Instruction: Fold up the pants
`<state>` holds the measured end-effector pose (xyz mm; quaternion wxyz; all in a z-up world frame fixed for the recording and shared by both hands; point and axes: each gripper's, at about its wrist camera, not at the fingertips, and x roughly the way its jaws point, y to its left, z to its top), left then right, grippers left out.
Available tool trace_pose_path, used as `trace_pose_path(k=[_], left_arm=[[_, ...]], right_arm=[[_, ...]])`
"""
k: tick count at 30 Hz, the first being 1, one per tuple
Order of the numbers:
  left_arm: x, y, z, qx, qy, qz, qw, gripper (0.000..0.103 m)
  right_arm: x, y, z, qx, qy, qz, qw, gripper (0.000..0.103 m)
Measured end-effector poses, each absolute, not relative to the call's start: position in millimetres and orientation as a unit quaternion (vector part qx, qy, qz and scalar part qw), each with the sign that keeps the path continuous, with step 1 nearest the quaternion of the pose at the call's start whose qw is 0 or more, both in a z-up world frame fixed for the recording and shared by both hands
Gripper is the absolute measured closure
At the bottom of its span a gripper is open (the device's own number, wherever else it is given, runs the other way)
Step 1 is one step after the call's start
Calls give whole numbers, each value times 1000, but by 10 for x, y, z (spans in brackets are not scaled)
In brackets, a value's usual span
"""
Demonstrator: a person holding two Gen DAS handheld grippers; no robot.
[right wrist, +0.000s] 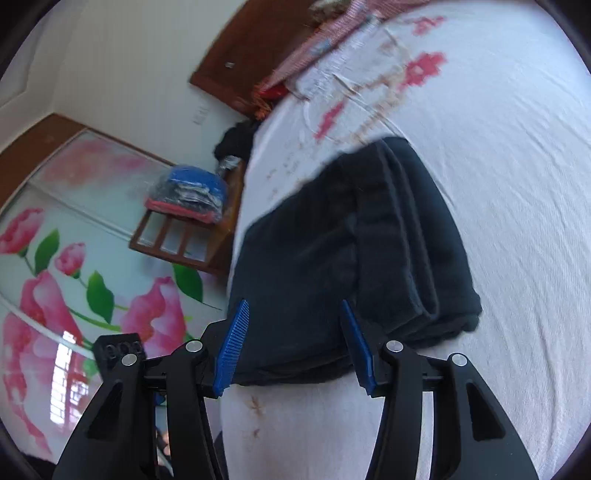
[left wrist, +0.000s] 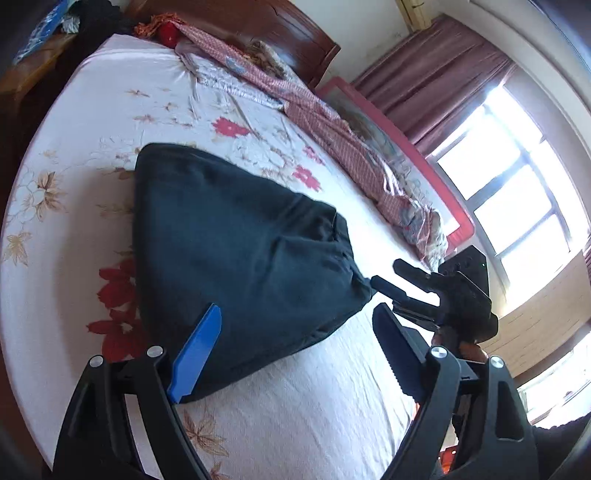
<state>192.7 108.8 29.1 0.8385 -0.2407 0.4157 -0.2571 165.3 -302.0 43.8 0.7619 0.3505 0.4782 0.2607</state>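
While the dark pants (left wrist: 236, 251) lie folded into a compact bundle at the centre of the frame on the flowered bed sheet (left wrist: 110, 110), both tools stand around them without a grip. Left gripper (left wrist: 295, 343): jaws spread wide, released, one blue pad over the bundle's near edge, nothing pressed between. Right gripper (right wrist: 295, 343): jaws part open, straddling the near hem of the pants (right wrist: 351, 251), pads not pressing on cloth; seen from the left view it reaches in at lower right, its tip at the bundle's corner. Judged: the fold looks largely done, the tools placed at the edge to let go or tidy. Surroundings: striped red blanket (left wrist: 332, 129) heaped along the far side, upper middle; wooden headboard (left wrist: 258, 26) at top; window (left wrist: 517, 166) at right; stool with bagged clothes (right wrist: 192, 195) left of the bed. Nothing blocks the bundle.
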Motion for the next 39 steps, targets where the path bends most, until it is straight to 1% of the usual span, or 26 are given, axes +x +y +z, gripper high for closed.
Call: trace_pose_path(k=[1, 3, 4, 5, 6, 7, 11, 14, 16, 18, 20, 22, 24, 26, 29, 31, 35, 39], left_arm=[[1905, 1103, 267, -248, 429, -254, 831, 19], [1732, 1171, 266, -268, 435, -243, 825, 17], [1592, 1207, 296, -270, 436, -235, 826, 12], [1465, 1249, 336, -266, 439, -221, 829, 2], [1314, 1309, 382, -261, 439, -203, 835, 2], [1173, 1372, 410, -263, 437, -188, 839, 2], [682, 1563, 415, -267, 457, -114, 841, 2], [448, 1725, 279, -273, 488, -21, 829, 2], [324, 1799, 200, -290, 497, 10, 818, 2], [218, 1817, 184, -270, 500, 78, 819, 2], [185, 1768, 200, -248, 490, 89, 831, 2], [192, 1627, 332, -202, 460, 99, 859, 2], [208, 1445, 485, -146, 427, 94, 887, 2], [257, 1269, 623, -93, 400, 103, 906, 2], [438, 1093, 692, -48, 393, 104, 912, 2], [540, 999, 743, -37, 388, 114, 914, 2], [734, 792, 861, -8, 376, 147, 915, 2], [988, 769, 991, -20, 372, 194, 908, 2]], right_arm=[[1634, -3108, 309, 388, 479, 258, 744, 53], [1496, -3268, 379, 433, 450, 262, 736, 52], [1396, -3319, 519, 427, 433, 261, 749, 47], [1277, -3352, 643, 420, 423, 261, 759, 23], [1137, -3384, 736, 414, 423, 254, 765, 13], [1005, -3405, 784, 408, 430, 242, 768, 8], [404, -3516, 696, 390, 491, 206, 751, 8], [1, -3667, 495, 373, 565, 74, 733, 8], [-196, -3730, 426, 365, 585, 16, 724, 8], [-337, -3676, 521, 329, 567, 0, 756, 8], [-364, -3471, 700, 244, 540, 3, 806, 8], [-330, -3180, 863, 155, 518, 34, 841, 8], [-289, -2944, 918, 91, 515, 74, 849, 8], [-202, -2770, 969, 52, 505, 91, 857, 8], [-80, -2557, 1084, -27, 470, 73, 879, 8], [4, -2432, 1186, -50, 448, 80, 889, 8], [273, -2267, 1366, -46, 435, 92, 895, 8], [560, -2084, 1664, -57, 401, 78, 911, 8]])
